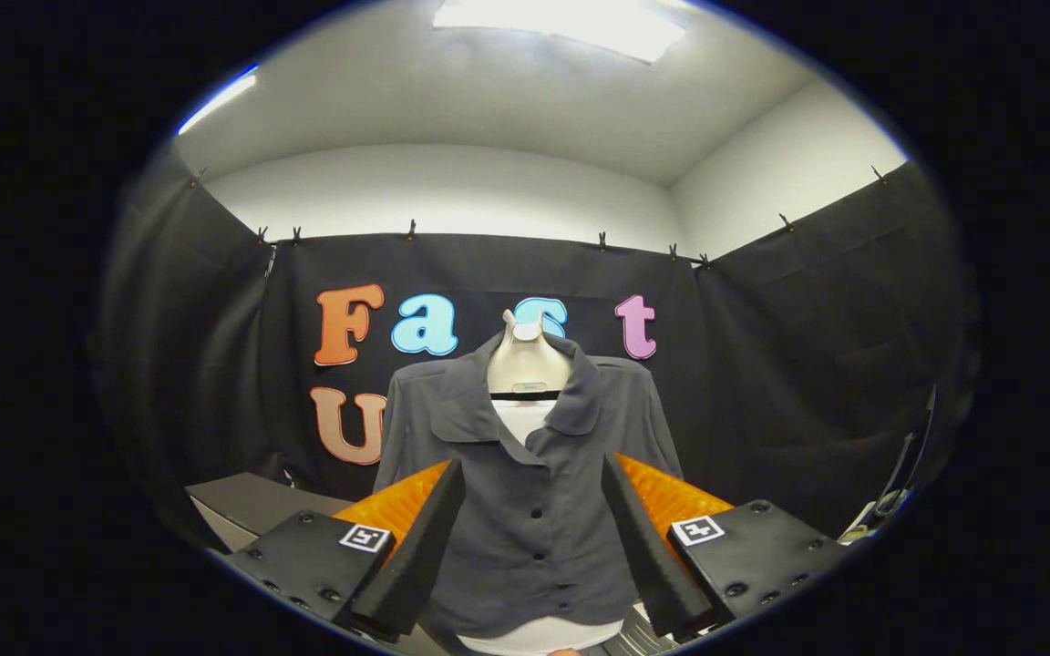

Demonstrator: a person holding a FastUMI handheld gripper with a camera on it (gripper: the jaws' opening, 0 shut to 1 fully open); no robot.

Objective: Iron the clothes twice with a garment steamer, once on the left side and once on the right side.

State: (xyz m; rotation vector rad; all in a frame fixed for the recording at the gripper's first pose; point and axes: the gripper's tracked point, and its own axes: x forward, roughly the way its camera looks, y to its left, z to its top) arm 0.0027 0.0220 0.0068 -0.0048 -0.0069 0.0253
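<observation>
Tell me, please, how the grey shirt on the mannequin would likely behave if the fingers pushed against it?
The shirt looks thin and drapes in soft folds, so it would probably give and wrinkle rather than resist. It hangs on the mannequin, which should back a light push. The open gripper holds nothing; the smooth cloth may slide under its fingers.

Black cloth (808,364) hangs as the booth's wall on three sides, clipped along its top edge by small clips (411,228). Above the cloth rise white walls (452,196) and a white ceiling (488,82) with a bright light panel (571,23). Below the cloth's left part sits a grey surface (252,501).
</observation>
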